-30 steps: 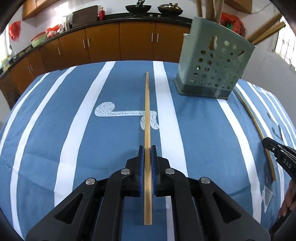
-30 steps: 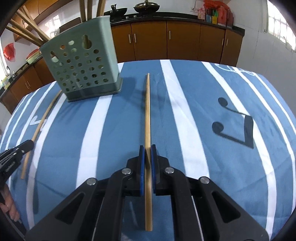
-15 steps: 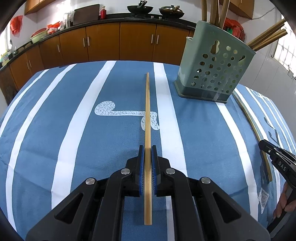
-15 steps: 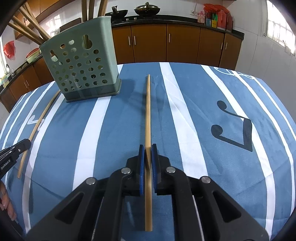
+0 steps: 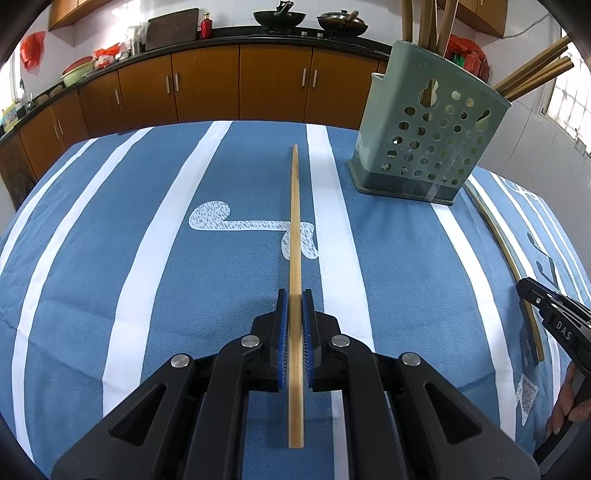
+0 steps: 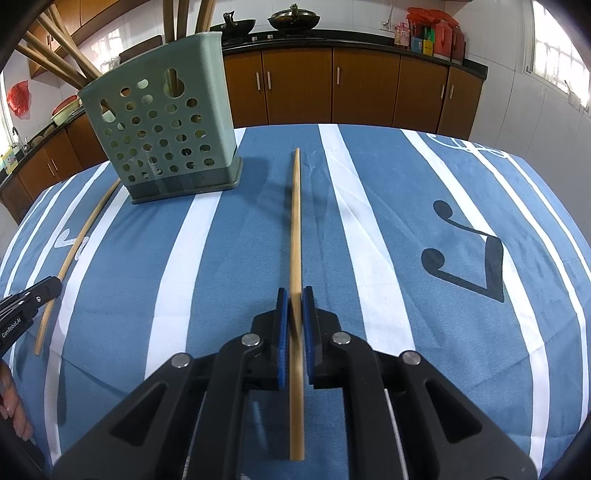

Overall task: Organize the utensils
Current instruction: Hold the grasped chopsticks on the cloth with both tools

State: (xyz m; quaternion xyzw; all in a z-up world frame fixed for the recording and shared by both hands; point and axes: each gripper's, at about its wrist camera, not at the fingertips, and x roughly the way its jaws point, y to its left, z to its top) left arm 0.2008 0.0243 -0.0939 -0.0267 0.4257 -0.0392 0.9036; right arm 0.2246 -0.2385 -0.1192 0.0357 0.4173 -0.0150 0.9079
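My left gripper (image 5: pixel 294 299) is shut on a wooden chopstick (image 5: pixel 295 221) that points forward over the table. My right gripper (image 6: pixel 294 297) is shut on another wooden chopstick (image 6: pixel 295 221), also pointing forward. A green perforated utensil holder (image 5: pixel 424 140) stands ahead to the right in the left wrist view and ahead to the left in the right wrist view (image 6: pixel 162 133). Several chopsticks stand in it. Each gripper's chopstick also shows in the other view, curved by the lens: right one (image 5: pixel 506 258), left one (image 6: pixel 77 251).
The table has a blue cloth with white stripes (image 5: pixel 155 258) and music-note prints (image 6: pixel 465 258). Brown kitchen cabinets (image 5: pixel 258 85) run behind it, with woks (image 5: pixel 280 16) on the counter. The other gripper shows at the frame edge: right (image 5: pixel 554 321), left (image 6: pixel 22 306).
Both grippers have risen and drawn back a little with their chopsticks; the holder looks slightly farther and lower in view. Grips are unchanged.
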